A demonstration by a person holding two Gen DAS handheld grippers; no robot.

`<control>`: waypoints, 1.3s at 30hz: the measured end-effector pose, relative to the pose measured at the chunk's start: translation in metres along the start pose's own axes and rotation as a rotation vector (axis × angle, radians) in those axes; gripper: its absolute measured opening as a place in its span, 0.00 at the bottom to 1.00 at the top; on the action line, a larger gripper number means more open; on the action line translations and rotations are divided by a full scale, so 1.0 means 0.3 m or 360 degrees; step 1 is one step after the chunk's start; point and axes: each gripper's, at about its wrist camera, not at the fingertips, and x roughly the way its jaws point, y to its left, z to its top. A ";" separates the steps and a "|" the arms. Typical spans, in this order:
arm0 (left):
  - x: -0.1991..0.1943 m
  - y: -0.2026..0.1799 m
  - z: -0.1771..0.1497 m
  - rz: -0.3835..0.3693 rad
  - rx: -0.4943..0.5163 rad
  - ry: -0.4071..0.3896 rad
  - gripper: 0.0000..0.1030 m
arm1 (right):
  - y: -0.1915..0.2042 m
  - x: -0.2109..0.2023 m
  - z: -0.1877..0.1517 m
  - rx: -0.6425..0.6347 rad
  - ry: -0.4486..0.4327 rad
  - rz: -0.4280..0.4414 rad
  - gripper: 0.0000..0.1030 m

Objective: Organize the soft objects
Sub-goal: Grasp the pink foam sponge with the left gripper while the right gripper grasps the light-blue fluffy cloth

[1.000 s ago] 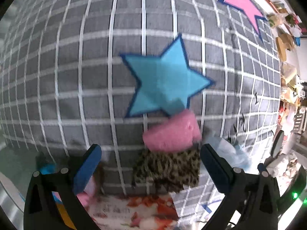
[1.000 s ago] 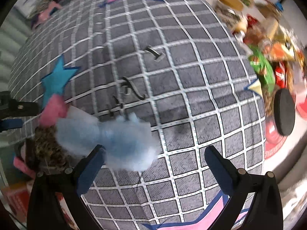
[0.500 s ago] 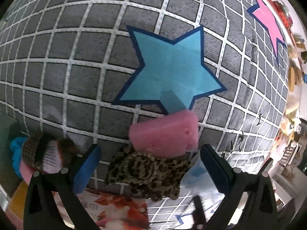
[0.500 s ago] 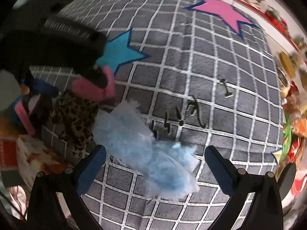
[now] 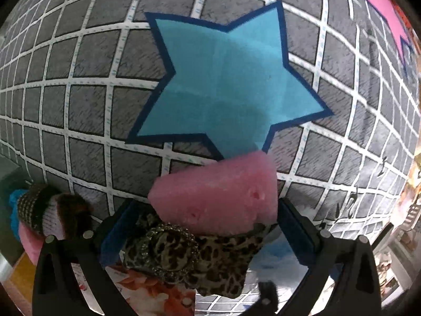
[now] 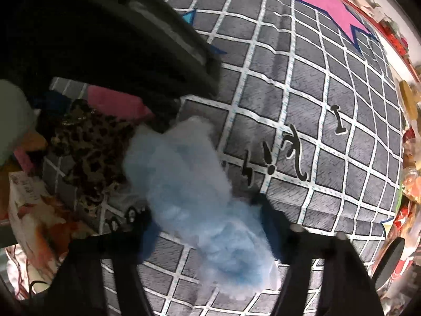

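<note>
- The right gripper [image 6: 208,226] points down at the blue fluff [image 6: 194,184], a loose cottony tuft lying on the grey checked cloth [image 6: 329,121] near its near edge. Its fingers [image 6: 273,223] have just been closing, with the tuft between them; they look pressed into its near end, though blur leaves the contact a little uncertain.
- The left gripper [image 5: 208,226] stands with its fingers [image 5: 297,234] wide apart, holding nothing. Between them lie the leopard-print piece [image 5: 184,255] and, touching it on the far side, the pink foam block [image 5: 218,202].
- The leopard-print piece overhangs the cloth's near edge, above a box with an orange flower print [image 5: 147,297].
- In the right wrist view the leopard-print piece lies just left of the blue fluff, touching it.
- Off the cloth's left edge sits a knitted brown and pink item [image 5: 44,216], on something pink and turquoise.
- Just beyond the pink foam block is a blue star [image 5: 226,87] printed on the cloth; the block covers one of its points.
- Farther off, near the cloth's far right corner, is a pink star [image 6: 334,5].
- Beyond the cloth's right edge lies a jumble of packets [image 6: 410,184], too blurred to name.
</note>
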 end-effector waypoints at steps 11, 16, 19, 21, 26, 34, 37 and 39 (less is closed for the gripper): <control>-0.075 -0.029 0.045 -0.0088 0.0099 -0.0076 0.75 | -0.123 -0.068 -0.067 0.0389 0.0012 0.0239 0.41; -0.184 -0.067 0.032 -0.0009 0.0312 -0.0311 0.75 | -0.160 -0.093 -0.075 0.0505 0.0001 0.0271 0.41; -0.245 -0.090 0.012 0.0018 0.0432 -0.0419 0.75 | -0.174 -0.111 -0.072 0.0552 0.0006 0.0295 0.41; -0.286 -0.097 -0.004 -0.0038 0.0487 -0.0500 0.75 | -0.172 -0.114 -0.066 0.0592 0.0023 0.0311 0.41; -0.379 -0.084 -0.013 -0.0096 0.0594 -0.0658 0.75 | -0.193 -0.134 -0.092 0.0648 0.0014 0.0321 0.41; -0.487 -0.051 -0.153 -0.0049 0.0679 -0.0661 0.75 | -0.206 -0.156 -0.114 0.0665 0.0022 0.0358 0.43; -0.505 -0.030 -0.230 -0.0040 0.0688 -0.0647 0.75 | -0.161 -0.100 -0.084 0.0621 0.0043 0.0289 0.78; -0.509 -0.005 -0.272 -0.0035 0.0691 -0.0638 0.75 | -0.147 -0.071 -0.060 0.0596 0.0046 0.0270 0.81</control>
